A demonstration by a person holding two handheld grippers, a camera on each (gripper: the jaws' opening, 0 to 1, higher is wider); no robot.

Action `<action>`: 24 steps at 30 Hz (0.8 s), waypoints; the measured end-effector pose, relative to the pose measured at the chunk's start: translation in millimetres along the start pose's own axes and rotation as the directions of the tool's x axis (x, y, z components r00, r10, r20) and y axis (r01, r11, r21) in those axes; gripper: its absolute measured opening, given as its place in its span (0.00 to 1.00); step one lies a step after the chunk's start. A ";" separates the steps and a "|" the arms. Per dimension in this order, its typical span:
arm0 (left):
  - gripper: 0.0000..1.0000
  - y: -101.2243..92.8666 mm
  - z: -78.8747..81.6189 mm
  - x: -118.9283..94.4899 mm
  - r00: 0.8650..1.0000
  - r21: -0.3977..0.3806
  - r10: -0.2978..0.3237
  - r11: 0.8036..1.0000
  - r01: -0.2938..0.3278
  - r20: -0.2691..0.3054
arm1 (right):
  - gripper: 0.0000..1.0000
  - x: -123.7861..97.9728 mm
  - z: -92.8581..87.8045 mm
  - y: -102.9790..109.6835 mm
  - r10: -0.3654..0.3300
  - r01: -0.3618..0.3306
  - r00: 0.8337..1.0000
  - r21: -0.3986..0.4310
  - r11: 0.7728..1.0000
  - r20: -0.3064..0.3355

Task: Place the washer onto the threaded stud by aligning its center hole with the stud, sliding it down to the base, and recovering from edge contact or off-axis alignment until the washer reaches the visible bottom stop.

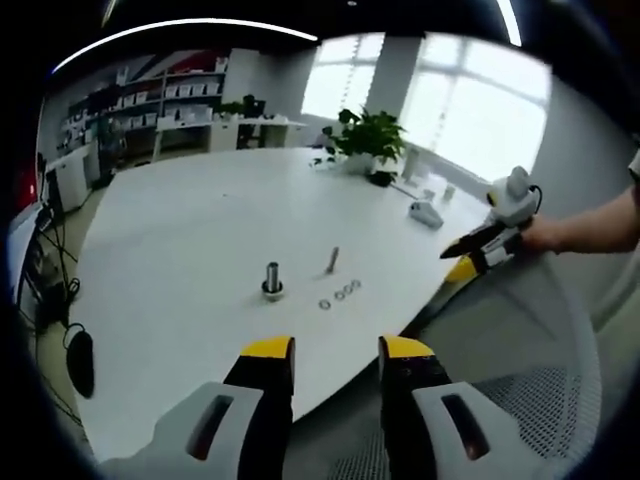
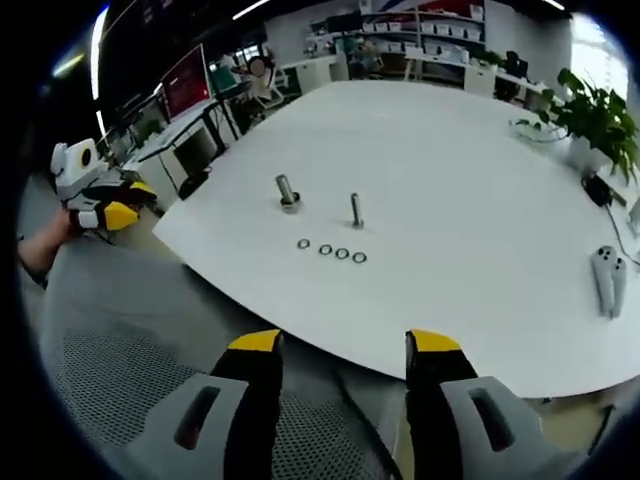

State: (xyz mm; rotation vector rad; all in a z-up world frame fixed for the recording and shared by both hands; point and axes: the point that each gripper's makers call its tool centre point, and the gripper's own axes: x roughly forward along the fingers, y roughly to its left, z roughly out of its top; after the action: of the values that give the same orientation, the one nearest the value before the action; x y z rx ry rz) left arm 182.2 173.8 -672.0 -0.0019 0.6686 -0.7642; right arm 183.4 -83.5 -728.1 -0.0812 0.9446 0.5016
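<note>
— What lies on the white counter (image 2: pixel 450 190)?
— A threaded stud (image 2: pixel 355 210) stands upright; four washers (image 2: pixel 331 250) lie in a row at its 6 o'clock (a thicker bolt (image 2: pixel 287 193) stands at 9 o'clock).
— And the tools?
— Left tool (image 1: pixel 336 365) and right tool (image 2: pixel 341 355) hover released, holding nothing, off the counter's edge.
</note>
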 end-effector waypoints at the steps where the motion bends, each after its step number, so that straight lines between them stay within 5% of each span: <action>1: 0.31 -0.2 -0.3 0.2 1.000 0.000 -0.002 1.000 0.002 -0.002 | 0.53 -0.1 0.7 -0.7 -0.002 0.002 1.000 0.000 1.000 0.005; 9: 0.31 -3.1 -7.3 2.9 0.999 0.007 -0.016 1.000 0.017 -0.043 | 0.53 -1.8 4.7 -3.8 -0.016 0.015 0.999 0.020 1.000 0.030; 19: 0.31 0.3 -5.1 1.0 1.000 0.000 -0.005 1.000 0.005 -0.029 | 0.53 0.5 2.0 -3.5 -0.020 0.020 1.000 -0.015 1.000 -0.007; 22: 0.31 0.4 -6.1 0.8 0.999 0.001 -0.004 1.000 0.004 -0.035 | 0.53 0.4 7.8 2.9 0.010 -0.009 1.000 -0.078 0.997 0.007; 24: 0.31 4.2 -6.6 -0.3 0.999 -0.004 0.008 1.000 -0.008 -0.034 | 0.54 0.9 14.0 13.9 0.067 -0.066 0.997 -0.032 0.997 0.034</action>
State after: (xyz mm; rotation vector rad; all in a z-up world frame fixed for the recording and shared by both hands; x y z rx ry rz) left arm 181.1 178.7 -678.1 0.0098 0.7023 -0.7561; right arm 188.2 -66.9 -718.5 -0.0692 0.9073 0.5773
